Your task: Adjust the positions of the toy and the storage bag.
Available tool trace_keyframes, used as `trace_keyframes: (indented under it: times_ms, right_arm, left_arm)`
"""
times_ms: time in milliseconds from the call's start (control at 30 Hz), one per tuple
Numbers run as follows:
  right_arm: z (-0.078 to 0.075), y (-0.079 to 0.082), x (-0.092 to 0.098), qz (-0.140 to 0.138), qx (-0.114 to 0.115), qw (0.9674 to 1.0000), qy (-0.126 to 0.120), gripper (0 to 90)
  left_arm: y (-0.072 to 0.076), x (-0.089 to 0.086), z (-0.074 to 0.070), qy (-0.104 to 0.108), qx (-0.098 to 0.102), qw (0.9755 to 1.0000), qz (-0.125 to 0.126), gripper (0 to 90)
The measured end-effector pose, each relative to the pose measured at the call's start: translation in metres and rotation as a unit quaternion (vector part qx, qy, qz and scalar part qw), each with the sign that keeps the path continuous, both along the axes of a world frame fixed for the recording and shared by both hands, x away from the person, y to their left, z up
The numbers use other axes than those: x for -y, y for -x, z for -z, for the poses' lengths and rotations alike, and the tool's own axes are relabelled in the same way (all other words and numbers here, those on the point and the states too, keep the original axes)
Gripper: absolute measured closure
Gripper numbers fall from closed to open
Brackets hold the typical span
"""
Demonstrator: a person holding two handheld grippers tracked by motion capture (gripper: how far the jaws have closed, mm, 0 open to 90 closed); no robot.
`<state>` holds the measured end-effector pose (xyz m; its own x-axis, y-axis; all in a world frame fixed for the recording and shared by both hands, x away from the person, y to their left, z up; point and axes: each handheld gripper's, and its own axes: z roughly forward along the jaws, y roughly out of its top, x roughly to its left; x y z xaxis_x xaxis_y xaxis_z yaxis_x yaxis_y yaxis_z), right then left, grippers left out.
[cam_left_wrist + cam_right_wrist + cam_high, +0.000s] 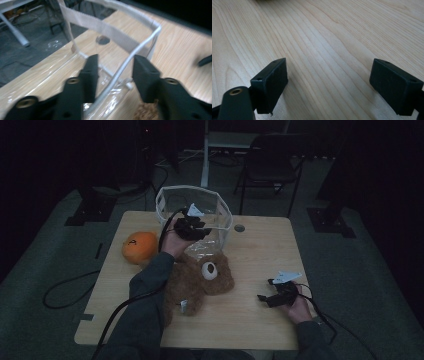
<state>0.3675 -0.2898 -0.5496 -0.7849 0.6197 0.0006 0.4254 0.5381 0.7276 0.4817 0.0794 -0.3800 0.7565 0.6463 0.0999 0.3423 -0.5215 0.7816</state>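
**Left jaws astride the bag rim; right gripper idle on the table**

Dimly lit scene. Wooden table (260, 250) carries a clear bag (200, 202) with white-taped rim, standing open at the far middle. Just in front of it lies a brown teddy bear (200, 282), head touching the bag's base. An orange plush (139, 246) sits left of the bag, near but apart from the bear.

Left gripper (192, 227): held at the bag's near rim, over the opening. In the left gripper view the gripper (115, 72) has its jaws partly open, one on each side of the bag's rim wire (125, 67), which runs up between them. Gaps show on both sides of the wire; pads do not press it. Clear plastic wall crumples below the jaws. A patch of brown fur shows at the bottom edge of that view.

Right gripper (272, 295): rests low at the table's right near corner, well apart from bag and bear. In the right gripper view it (328, 82) stands wide open, bare wood between the jaws, nothing held.

Floor beyond the table: a folding chair (272, 162) and a loose cable (65, 295) at left.
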Motion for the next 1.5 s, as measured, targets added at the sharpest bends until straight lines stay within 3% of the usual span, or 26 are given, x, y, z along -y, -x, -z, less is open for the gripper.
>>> trace_keyframes:
  times_ms: [67, 167, 233, 333, 433, 567, 1033, 1133, 1200, 1300, 1500]
  right_arm:
    - [0.0, 0.0, 0.0, 0.0, 0.0, 1.0, 0.0, 14.2]
    - [0.0, 0.0, 0.0, 0.0, 0.0, 1.0, 0.0, 14.2]
    - [0.0, 0.0, 0.0, 0.0, 0.0, 1.0, 0.0, 14.2]
    - [0.0, 0.0, 0.0, 0.0, 0.0, 1.0, 0.0, 14.2]
    - [0.0, 0.0, 0.0, 0.0, 0.0, 1.0, -0.001, 14.2]
    - [0.0, 0.0, 0.0, 0.0, 0.0, 1.0, 0.0, 14.2]
    - [0.0, 0.0, 0.0, 0.0, 0.0, 1.0, -0.001, 14.2]
    - [0.0, 0.0, 0.0, 0.0, 0.0, 1.0, 0.0, 14.2]
    - [0.0, 0.0, 0.0, 0.0, 0.0, 1.0, -0.001, 14.2]
    - [0.0, 0.0, 0.0, 0.0, -0.001, 1.0, -0.001, 14.2]
    - [0.0, 0.0, 0.0, 0.0, -0.001, 1.0, 0.0, 14.2]
  left_arm:
    - [0.002, 0.002, 0.001, -0.019, 0.004, 0.9998, 0.007, 76.3]
    - [0.006, 0.003, 0.001, -0.019, 0.003, 0.9995, 0.023, 86.7]
    - [0.011, 0.006, 0.001, -0.02, 0.0, 0.999, 0.04, 87.2]
    - [0.018, 0.014, 0.001, -0.005, -0.007, 0.9978, 0.065, 87.4]
    - [0.028, 0.023, -0.001, 0.006, -0.012, 0.9951, 0.098, 87.4]
    - [0.042, 0.033, -0.001, 0.007, -0.012, 0.9924, 0.123, 87.4]
    - [0.084, 0.05, -0.011, 0.043, -0.017, 0.9813, 0.187, 87.4]
    - [0.09, 0.054, -0.011, 0.036, -0.013, 0.9793, 0.199, 87.4]
    - [0.089, 0.056, -0.008, 0.021, -0.009, 0.9806, 0.195, 87.2]
    - [0.086, 0.055, -0.003, 0.022, -0.013, 0.9822, 0.186, 86.3]
    - [0.086, 0.045, -0.005, 0.03, -0.013, 0.9832, 0.179, 64.4]
